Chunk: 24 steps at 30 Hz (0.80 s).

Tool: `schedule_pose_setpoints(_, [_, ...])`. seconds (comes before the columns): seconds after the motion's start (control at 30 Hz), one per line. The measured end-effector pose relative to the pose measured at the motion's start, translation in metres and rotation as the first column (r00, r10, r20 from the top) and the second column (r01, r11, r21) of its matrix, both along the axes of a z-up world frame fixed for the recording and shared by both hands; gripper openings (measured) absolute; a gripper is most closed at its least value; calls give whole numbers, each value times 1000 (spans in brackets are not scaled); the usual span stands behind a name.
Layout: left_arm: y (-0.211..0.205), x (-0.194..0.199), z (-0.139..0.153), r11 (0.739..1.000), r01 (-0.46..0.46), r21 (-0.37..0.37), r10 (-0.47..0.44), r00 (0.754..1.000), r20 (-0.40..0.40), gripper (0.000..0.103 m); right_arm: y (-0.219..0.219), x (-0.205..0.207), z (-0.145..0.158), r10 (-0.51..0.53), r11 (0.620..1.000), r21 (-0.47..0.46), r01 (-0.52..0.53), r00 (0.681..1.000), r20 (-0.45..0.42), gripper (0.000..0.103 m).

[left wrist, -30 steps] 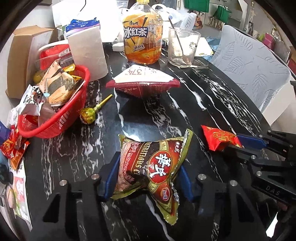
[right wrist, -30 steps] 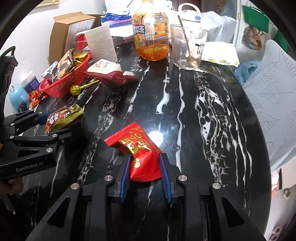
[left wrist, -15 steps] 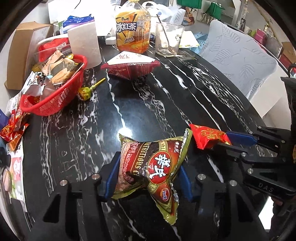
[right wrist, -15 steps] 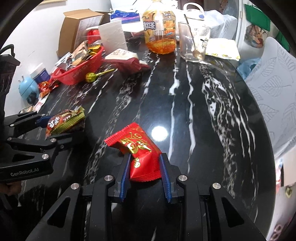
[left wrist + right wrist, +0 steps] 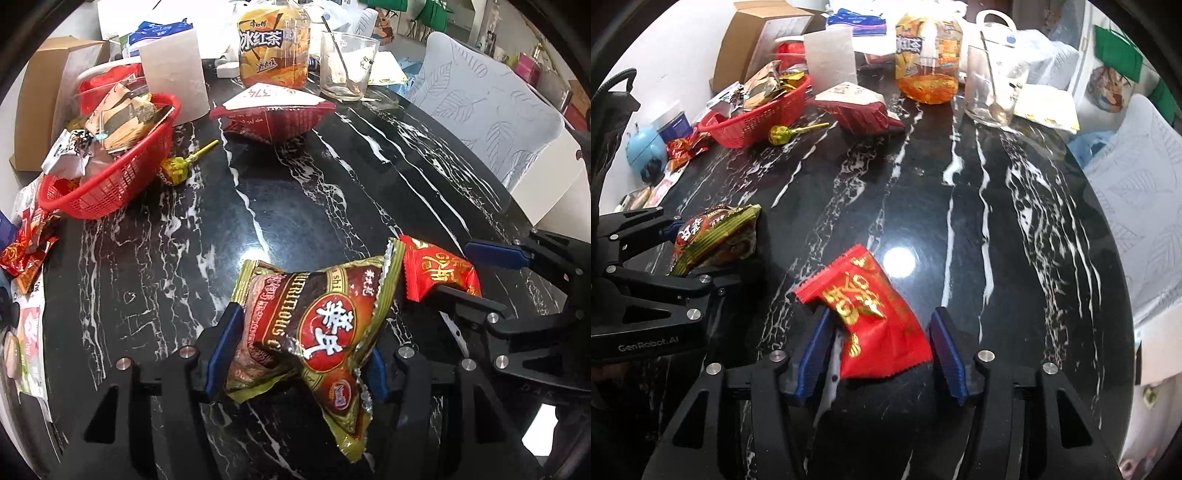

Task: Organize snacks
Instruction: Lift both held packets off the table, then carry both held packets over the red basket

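My left gripper (image 5: 295,350) is shut on a green and brown snack packet (image 5: 314,325), held above the black marble table (image 5: 295,206); the packet also shows in the right wrist view (image 5: 713,236). My right gripper (image 5: 881,350) has its blue jaws spread wide. A red candy packet (image 5: 871,314) lies between them, touching neither pad clearly. It also shows in the left wrist view (image 5: 436,271). A red mesh basket (image 5: 110,184) with several snacks stands at the far left.
A yellow lollipop (image 5: 177,168) lies beside the basket. A red and white bag (image 5: 273,114), a tea bottle (image 5: 273,44), a glass with a spoon (image 5: 347,66) and a paper roll (image 5: 173,74) stand at the back. Loose packets (image 5: 26,254) lie at the left edge.
My right gripper has opened and released the red candy packet. Both grippers have moved forward over the table. The left still holds its packet.
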<state>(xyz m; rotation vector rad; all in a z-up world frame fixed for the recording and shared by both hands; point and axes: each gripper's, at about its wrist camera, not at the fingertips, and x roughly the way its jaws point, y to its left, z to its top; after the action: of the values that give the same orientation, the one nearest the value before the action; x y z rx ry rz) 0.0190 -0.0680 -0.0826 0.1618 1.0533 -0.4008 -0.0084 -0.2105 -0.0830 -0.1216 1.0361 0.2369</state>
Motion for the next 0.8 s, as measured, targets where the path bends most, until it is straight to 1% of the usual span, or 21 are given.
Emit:
schedule_pose_setpoints(0.1, [3,1,0,1000,-5,-20,6,1000,3,58,6,3,2,24,1000,-17,-24,1000,16,55])
schedule_pose_setpoints(0.17, [6,0,1,999,-15,-34,15,1000,19,55,9,5,2,38,999,-29,-37,999,31,54])
schedule_pose_setpoints(0.2, [7,0,1,999,-18,-39,19,999,28,53,10,5,2,43,999,-32,-42,998,35,50])
schedule_pose_setpoints(0.23, [7,0,2,999,-18,-40,19,999,32,52,11,6,1,46,999,-29,-45,998,33,36])
schedule_pose_setpoints(0.3, [8,0,3,999,-16,-41,18,999,34,51,12,5,0,48,998,-29,-47,998,36,30])
schedule_pose_setpoints(0.37, [9,-1,5,999,-18,-48,19,999,27,50,12,3,2,44,999,-29,-42,998,49,28])
schedule_pose_setpoints(0.53, [15,-3,12,997,-25,-74,28,999,33,49,8,3,5,19,1000,15,-20,999,44,28])
schedule_pose_setpoints(0.67, [21,-6,23,995,-31,-99,36,998,47,49,11,2,11,37,997,66,-40,998,48,28])
schedule_pose_setpoints(0.8, [32,-7,36,992,-51,-111,60,995,78,49,18,4,21,50,994,97,-56,997,67,27])
